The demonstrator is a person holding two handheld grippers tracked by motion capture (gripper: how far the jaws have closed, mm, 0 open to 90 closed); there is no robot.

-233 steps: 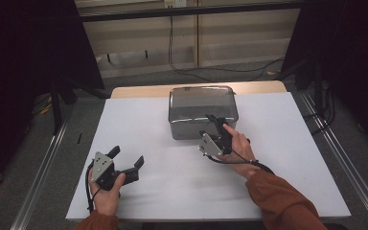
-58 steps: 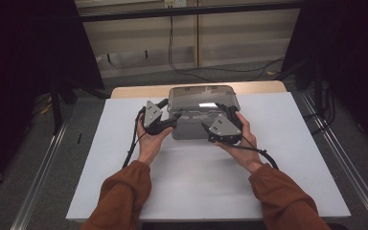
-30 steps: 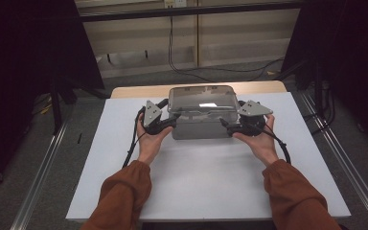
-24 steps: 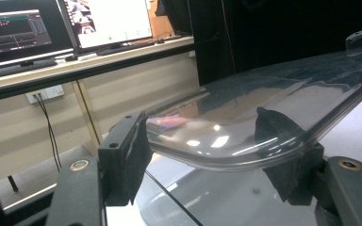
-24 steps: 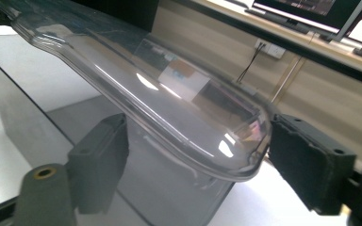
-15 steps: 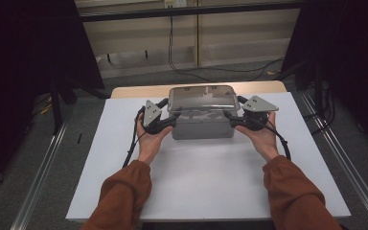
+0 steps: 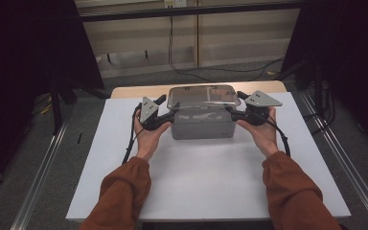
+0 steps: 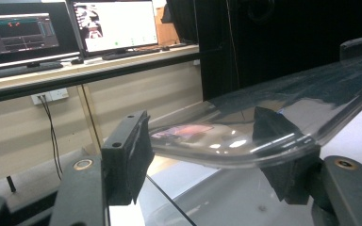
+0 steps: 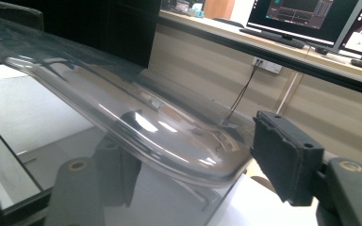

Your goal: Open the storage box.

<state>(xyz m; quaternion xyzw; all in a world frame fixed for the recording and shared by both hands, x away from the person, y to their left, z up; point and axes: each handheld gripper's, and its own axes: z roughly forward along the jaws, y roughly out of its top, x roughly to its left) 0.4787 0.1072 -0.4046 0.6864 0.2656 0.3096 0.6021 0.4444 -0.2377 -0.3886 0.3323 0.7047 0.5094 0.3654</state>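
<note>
A grey box (image 7: 201,125) stands at the back middle of the white table (image 7: 211,187), topped by a clear plastic lid (image 7: 203,96). My left gripper (image 7: 165,111) is at the lid's left end and my right gripper (image 7: 235,105) at its right end. In the left gripper view the lid (image 8: 264,117) lies over one jaw while the other jaw stands beside its corner, the jaws wide apart. The right gripper view shows the lid (image 9: 122,103) the same way, one jaw under it and one beside it. Whether the lid rests on the box or on the jaws I cannot tell.
The box sits near the table's far edge, with bare white surface in front of it and to both sides. Metal rails (image 7: 43,177) run along the floor on each side. A bench with monitors (image 8: 113,26) stands beyond the table.
My left gripper came from the table's front left to the lid's left end. My right gripper moved from the box's front to the lid's right end, where it has edged closer.
</note>
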